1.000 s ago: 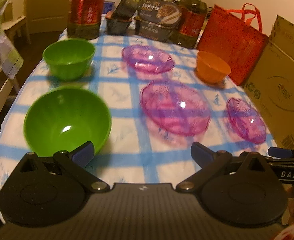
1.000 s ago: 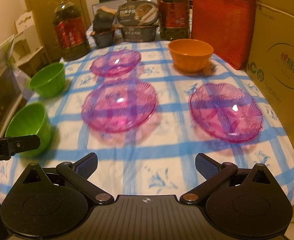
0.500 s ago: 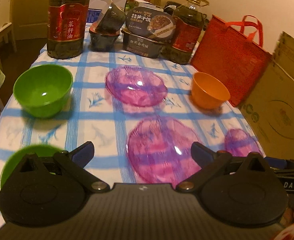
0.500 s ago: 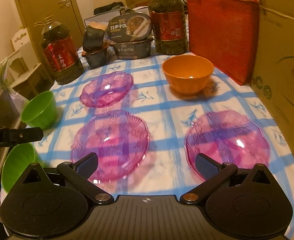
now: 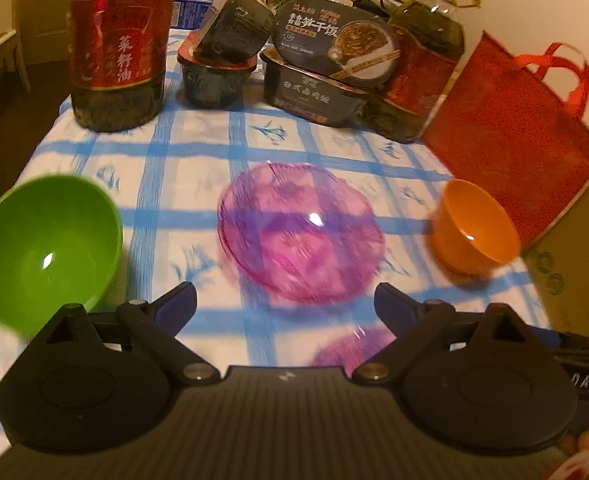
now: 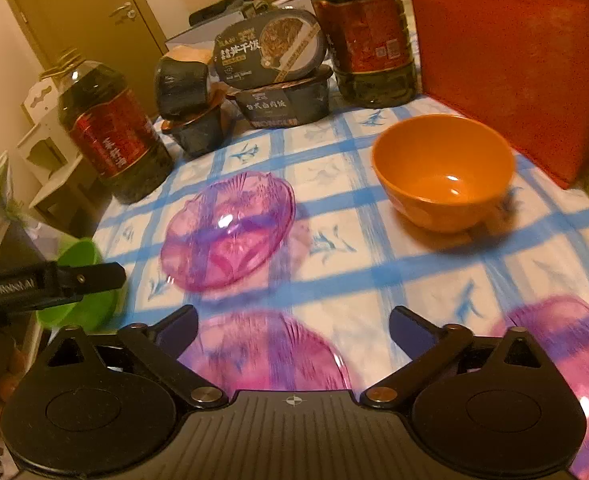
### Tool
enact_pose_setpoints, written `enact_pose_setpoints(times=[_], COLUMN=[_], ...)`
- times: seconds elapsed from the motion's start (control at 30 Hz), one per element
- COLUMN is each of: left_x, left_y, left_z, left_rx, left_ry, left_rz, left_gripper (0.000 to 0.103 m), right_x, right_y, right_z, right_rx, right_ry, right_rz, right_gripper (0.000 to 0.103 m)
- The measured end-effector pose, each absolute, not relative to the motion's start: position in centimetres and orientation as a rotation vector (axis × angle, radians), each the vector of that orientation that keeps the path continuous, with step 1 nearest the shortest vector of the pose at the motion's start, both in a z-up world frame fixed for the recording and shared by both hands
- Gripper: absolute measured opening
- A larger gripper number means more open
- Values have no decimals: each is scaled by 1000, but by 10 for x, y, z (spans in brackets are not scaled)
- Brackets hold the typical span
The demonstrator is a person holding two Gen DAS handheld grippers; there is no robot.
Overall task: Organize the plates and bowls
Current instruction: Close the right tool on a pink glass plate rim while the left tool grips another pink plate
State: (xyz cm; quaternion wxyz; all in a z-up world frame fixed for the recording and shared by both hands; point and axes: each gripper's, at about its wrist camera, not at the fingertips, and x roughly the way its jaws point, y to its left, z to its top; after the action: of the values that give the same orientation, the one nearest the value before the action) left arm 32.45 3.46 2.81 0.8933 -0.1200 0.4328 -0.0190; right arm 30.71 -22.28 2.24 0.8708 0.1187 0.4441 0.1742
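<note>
Near the left edge of the surface (image 5: 198, 152), a green bowl (image 5: 48, 246) is seen upright, just left of the left gripper (image 5: 284, 300). That gripper is spread wide with nothing between its fingers; its jaws have just been closing a little. Ahead of it, near the middle of the surface, a pink plate (image 5: 300, 234) lies flat. A second pink plate (image 6: 270, 354) lies nearer the front edge, partly hidden under the right gripper (image 6: 292, 326), and a third pink plate (image 6: 566, 364) is seen toward the front right corner. The right gripper is likewise released and empty, its jaws having just been narrowed slightly. Toward the right edge an orange bowl (image 6: 444, 170) stands upright, well apart from the plates. Along the back edge, oil bottles (image 5: 118, 44), boxed meals (image 5: 330, 56) and a red bag (image 5: 522, 128) are lined up.

The step in hand is judged to be the approach: nothing has been gathered yet, and plates and bowls lie scattered. The next move would call for one gripper to be lowered onto a plate rim or bowl wall and clenched there, so that like pieces can be stacked. A thin, shallow plate rim may be hard to catch from above.
</note>
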Motion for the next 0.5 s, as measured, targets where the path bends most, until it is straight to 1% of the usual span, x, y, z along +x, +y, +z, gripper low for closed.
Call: enact_pose_setpoints(times=[0.03,0.13,0.23,0.3,0.33,0.5], left_x=[334,361,388,402,410,436], left_y=[37,41,45,48,50,52], left_z=[25,15,5,-1,-5,-18], left_rx=[-247,-225,-184,-170,-165,-154], left_ry=[904,929,948,958,966,1005], left_rz=[-42,-34,-33,-19,-16,-30], left_gripper=[94,87,86,85,83,71], right_x=[318,347,373,388,396,426], right_y=[-220,-213,-206,-202,-200,-192], right_z=[19,9,-1,-7,-11,-25], right_rx=[258,266,270,268,262,292], right_ry=[942,970,999,1015,1022,1059], right_rz=[372,371,370,379,381,396], right_gripper=[91,84,76,69,68,60])
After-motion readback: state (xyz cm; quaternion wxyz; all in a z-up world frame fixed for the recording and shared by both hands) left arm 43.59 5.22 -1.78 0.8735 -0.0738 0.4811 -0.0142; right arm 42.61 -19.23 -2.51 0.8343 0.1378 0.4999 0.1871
